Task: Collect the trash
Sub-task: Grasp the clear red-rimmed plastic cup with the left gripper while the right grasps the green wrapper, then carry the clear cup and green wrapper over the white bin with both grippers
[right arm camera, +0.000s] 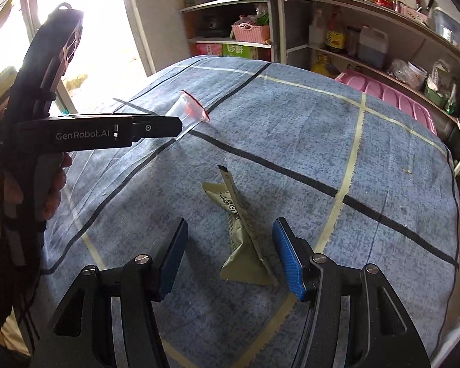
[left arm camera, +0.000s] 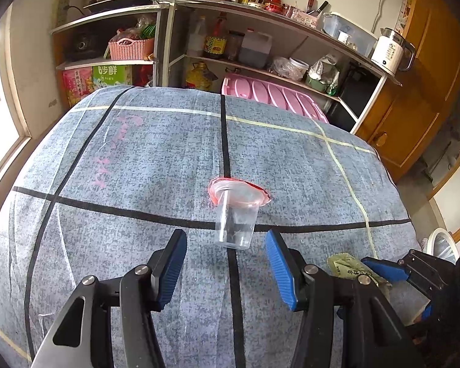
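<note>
A clear plastic cup (left arm camera: 234, 214) with a red-edged lid lies on its side on the grey-blue checked cloth (left arm camera: 138, 168). My left gripper (left arm camera: 225, 236) is open, and the cup's base sits between its blue fingertips without the pads pressing on it. From the right wrist view the same cup (right arm camera: 190, 110) lies at the tip of the left gripper (right arm camera: 178, 127). A crumpled green-beige sachet wrapper (right arm camera: 242, 239) lies on the cloth between the fingers of my open right gripper (right arm camera: 230, 230), untouched. The wrapper (left arm camera: 346, 263) and right gripper (left arm camera: 380, 268) also show at lower right.
Behind the cloth-covered surface stand metal shelves (left arm camera: 260, 9) with bottles, a pink basket (left arm camera: 130, 47) and a white kettle (left arm camera: 389, 52). A pink crate (left arm camera: 276, 95) sits at the far edge. A white-rimmed round container (left arm camera: 441, 242) is low at the right. A person's hand (right arm camera: 52, 190) holds the left gripper.
</note>
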Demonstrator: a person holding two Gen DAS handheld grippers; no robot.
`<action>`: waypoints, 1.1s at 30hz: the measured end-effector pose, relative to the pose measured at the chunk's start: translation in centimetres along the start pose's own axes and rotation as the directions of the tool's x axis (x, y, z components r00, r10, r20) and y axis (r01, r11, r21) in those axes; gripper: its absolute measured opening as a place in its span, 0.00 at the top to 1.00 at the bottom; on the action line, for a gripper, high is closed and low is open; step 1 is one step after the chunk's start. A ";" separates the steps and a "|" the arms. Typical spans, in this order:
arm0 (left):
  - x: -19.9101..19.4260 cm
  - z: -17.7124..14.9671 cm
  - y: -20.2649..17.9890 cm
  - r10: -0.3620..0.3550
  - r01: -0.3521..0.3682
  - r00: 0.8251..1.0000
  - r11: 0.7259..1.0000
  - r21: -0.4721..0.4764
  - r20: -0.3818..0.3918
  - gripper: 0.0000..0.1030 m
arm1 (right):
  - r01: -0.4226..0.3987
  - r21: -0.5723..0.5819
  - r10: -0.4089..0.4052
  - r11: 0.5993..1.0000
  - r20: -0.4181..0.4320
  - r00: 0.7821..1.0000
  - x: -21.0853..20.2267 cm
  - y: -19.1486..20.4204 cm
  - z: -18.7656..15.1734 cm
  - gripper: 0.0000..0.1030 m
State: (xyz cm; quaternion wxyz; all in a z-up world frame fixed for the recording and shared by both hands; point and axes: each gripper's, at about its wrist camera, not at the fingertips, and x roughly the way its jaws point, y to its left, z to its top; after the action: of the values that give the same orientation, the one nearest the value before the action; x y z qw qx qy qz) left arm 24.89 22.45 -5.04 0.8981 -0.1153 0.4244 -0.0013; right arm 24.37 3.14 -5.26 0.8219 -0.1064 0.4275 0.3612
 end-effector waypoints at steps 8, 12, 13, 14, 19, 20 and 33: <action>1.0 0.3 -0.4 0.027 -0.027 1.000 1.000 0.001 0.001 0.51 | 0.048 0.062 -0.049 0.997 0.013 0.999 -0.5 -0.9 -0.1 0.75; 1.4 0.4 -0.4 0.029 -0.029 1.000 1.000 0.003 -0.006 0.71 | 0.054 0.084 -0.056 0.995 0.028 0.998 -1.3 -1.1 -0.4 0.77; 1.6 0.3 -0.3 0.026 -0.026 1.000 1.000 0.001 -0.010 0.72 | 0.049 0.089 -0.052 0.995 0.030 0.998 -1.4 -1.2 -0.5 0.77; 1.6 0.3 -0.3 0.025 -0.025 1.000 1.000 -0.005 -0.013 0.74 | 0.044 0.093 -0.047 0.995 0.031 0.998 -1.4 -1.3 -0.5 0.78; 0.7 0.1 -0.8 0.026 -0.026 1.000 1.000 0.010 0.000 0.74 | 0.047 0.119 -0.052 0.992 0.042 0.998 -1.9 -1.5 -0.5 0.81; 0.4 0.0 -0.8 0.025 -0.025 1.000 1.000 0.010 0.004 0.74 | 0.046 0.124 -0.052 0.991 0.044 0.998 -2.0 -1.6 -0.6 0.81; -4.3 -2.2 -4.7 -0.018 0.016 0.999 0.999 0.050 0.036 0.74 | 0.029 0.234 -0.058 0.972 0.114 0.992 -6.5 -2.7 -2.3 0.81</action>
State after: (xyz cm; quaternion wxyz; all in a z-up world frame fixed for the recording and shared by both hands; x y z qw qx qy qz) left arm 20.90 17.87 -2.09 0.9083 -0.0963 0.4068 -0.0173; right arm 22.32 -3.16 -1.97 0.8607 0.0030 0.4141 0.2963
